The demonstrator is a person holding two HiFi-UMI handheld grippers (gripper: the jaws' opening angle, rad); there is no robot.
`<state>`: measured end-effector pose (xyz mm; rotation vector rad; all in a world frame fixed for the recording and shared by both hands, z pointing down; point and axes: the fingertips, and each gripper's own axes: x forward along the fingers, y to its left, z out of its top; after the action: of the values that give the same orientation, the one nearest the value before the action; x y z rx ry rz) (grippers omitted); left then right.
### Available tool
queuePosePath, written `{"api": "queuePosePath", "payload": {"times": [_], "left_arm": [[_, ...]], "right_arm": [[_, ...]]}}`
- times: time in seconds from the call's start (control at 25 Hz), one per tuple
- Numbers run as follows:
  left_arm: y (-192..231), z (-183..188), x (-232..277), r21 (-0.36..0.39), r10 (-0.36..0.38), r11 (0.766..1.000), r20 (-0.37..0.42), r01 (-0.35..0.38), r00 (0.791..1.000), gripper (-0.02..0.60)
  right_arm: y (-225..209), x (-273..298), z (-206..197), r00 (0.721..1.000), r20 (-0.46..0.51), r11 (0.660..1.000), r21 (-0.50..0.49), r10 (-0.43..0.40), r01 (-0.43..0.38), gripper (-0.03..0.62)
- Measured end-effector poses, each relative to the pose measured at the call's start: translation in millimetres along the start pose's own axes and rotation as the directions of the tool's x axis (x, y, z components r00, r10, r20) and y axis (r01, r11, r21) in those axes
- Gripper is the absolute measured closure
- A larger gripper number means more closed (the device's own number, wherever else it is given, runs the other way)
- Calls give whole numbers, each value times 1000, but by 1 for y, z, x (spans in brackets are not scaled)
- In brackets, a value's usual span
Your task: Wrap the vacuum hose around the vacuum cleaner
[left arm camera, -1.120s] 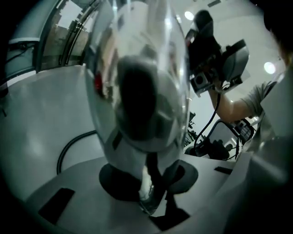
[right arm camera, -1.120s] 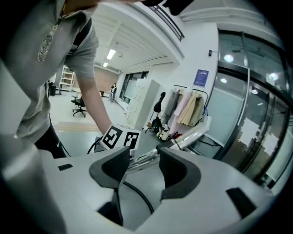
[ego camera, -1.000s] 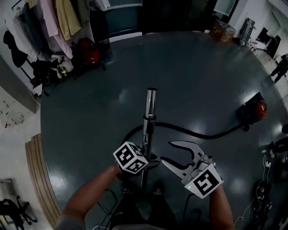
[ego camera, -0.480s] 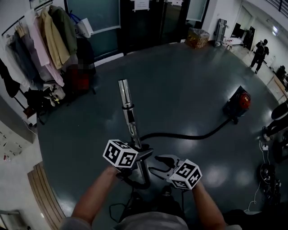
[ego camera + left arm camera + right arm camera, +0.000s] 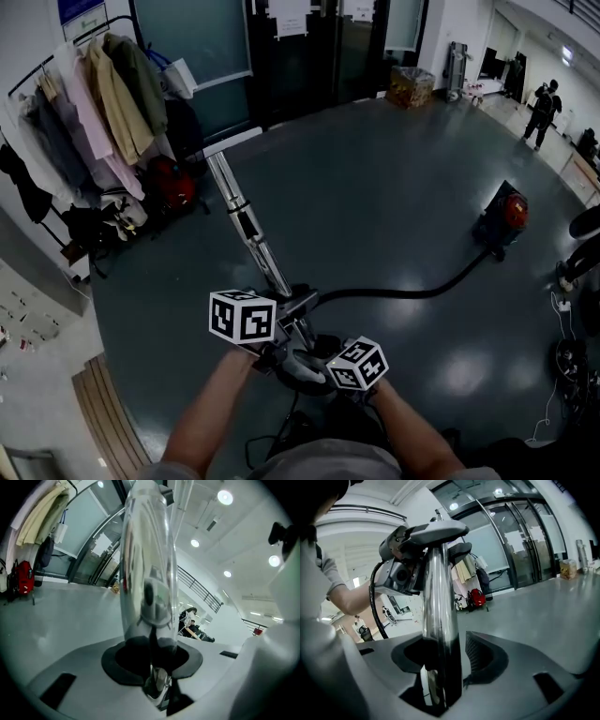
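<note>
The chrome vacuum wand (image 5: pixel 246 225) slants up and to the left from my hands in the head view. My left gripper (image 5: pixel 292 307) is shut on it, and the tube (image 5: pixel 147 564) fills the gap between its jaws. My right gripper (image 5: pixel 307 351) sits just below on the same wand (image 5: pixel 438 602). Its jaws stand wide around the tube, which lies against one pad while the ribbed pad (image 5: pixel 480 656) stays a little apart. The black hose (image 5: pixel 412 292) curves over the floor to the red vacuum cleaner (image 5: pixel 507 214) at the right.
A coat rack (image 5: pixel 94 103) with a red bag (image 5: pixel 173 183) under it stands at the back left, beside dark glass doors (image 5: pixel 300 47). A person (image 5: pixel 542 112) stands far right. Cables (image 5: pixel 567 361) lie at the right edge. A wooden strip (image 5: pixel 103 412) borders the floor at lower left.
The wand has swung from upright to leaning left. My right gripper has moved in from beside the wand to around its lower part, close to the left gripper. The view has tilted up.
</note>
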<state>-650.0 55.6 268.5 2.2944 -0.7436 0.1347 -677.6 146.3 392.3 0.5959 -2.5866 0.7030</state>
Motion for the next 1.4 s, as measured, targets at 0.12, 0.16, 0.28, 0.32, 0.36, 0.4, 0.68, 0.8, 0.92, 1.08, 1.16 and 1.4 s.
{"api": "queuePosePath", "payload": {"times": [0.12, 0.16, 0.28, 0.32, 0.36, 0.4, 0.68, 0.8, 0.92, 1.08, 1.16, 1.4], "left_arm": [[6, 13, -1, -26, 33, 999, 28, -32, 999, 459], [7, 18, 0, -32, 43, 999, 34, -42, 999, 459], [8, 31, 3, -22, 62, 998, 28, -62, 998, 459], [7, 35, 4, -9, 66, 998, 26, -66, 997, 459], [6, 40, 6, 3, 69, 998, 29, -69, 997, 459], [5, 46, 9, 12, 71, 997, 37, -72, 997, 457], [22, 75, 42, 28, 65, 997, 63, -67, 996, 439], [25, 81, 58, 91, 72, 993, 27, -74, 997, 398], [21, 90, 77, 188, 115, 975, 16, -116, 993, 326], [16, 107, 95, 241, 151, 959, 16, -151, 988, 293], [19, 113, 104, 255, 164, 954, 4, -160, 986, 293], [32, 105, 121, 244, 187, 955, -60, -168, 980, 290]], "right_arm": [[-4, 4, 10, 999, 9, 999, -32, 41, -41, 385], [-5, 4, 14, 998, 7, 998, -43, 54, -54, 385], [-6, 3, 25, 998, -19, 993, -99, 57, -58, 484], [-7, 2, 29, 998, -29, 991, -116, 57, -60, 485], [-9, 0, 34, 997, -36, 990, -125, 64, -68, 485], [-13, -4, 39, 996, -39, 988, -130, 75, -79, 485], [-59, -21, 62, 995, -51, 983, -157, 91, -98, 485], [-82, -32, 67, 991, -95, 975, -191, 93, -110, 485], [-105, -52, 72, 992, -97, 976, -194, 85, -102, 485], [-133, -71, 85, 993, -88, 980, -175, 76, -91, 485], [-151, -76, 91, 993, -105, 979, -187, 58, -77, 485], [-186, -84, 87, 981, -185, 960, -263, 48, -97, 485]]}}
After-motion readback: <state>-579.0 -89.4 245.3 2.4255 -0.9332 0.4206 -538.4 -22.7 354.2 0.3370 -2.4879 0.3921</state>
